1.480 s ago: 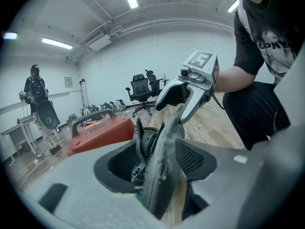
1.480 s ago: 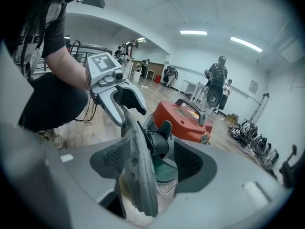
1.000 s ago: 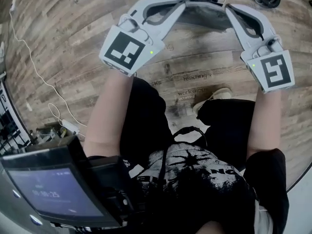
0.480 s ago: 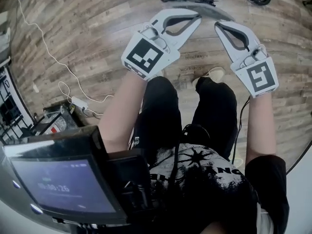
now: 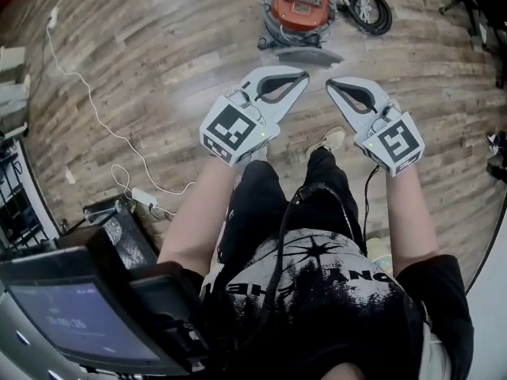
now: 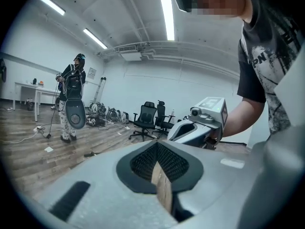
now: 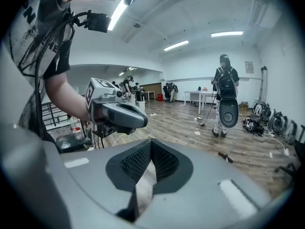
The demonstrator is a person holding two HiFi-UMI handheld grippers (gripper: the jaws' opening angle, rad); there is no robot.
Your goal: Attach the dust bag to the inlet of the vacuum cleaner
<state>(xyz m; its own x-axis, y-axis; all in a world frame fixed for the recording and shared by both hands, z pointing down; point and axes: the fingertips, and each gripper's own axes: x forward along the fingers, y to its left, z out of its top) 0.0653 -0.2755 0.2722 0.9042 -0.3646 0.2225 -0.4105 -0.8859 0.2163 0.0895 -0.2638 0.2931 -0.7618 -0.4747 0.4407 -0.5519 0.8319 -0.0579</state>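
Note:
The vacuum cleaner (image 5: 298,5), red on top with a grey base, stands on the wooden floor at the top of the head view, its black hose (image 5: 366,3) coiled to its right. A flat grey piece (image 5: 307,55) lies on the floor just in front of it; I cannot tell whether it is the dust bag. My left gripper (image 5: 304,74) and right gripper (image 5: 331,85) hang side by side high above the floor, well short of the vacuum. Both are shut with nothing between the jaws, as their own views show for the left gripper (image 6: 157,147) and the right gripper (image 7: 151,142).
A white cable (image 5: 95,121) runs across the floor on the left to a power strip (image 5: 146,197). A screen device (image 5: 75,317) sits at bottom left. My shoe (image 5: 331,139) shows below the grippers. Another person (image 7: 226,97) stands farther off, near office chairs (image 6: 148,119).
Both grippers have lifted up and away from the vacuum, which was right at their tips before. The vacuum now shows whole and farther off. The jaws stayed shut.

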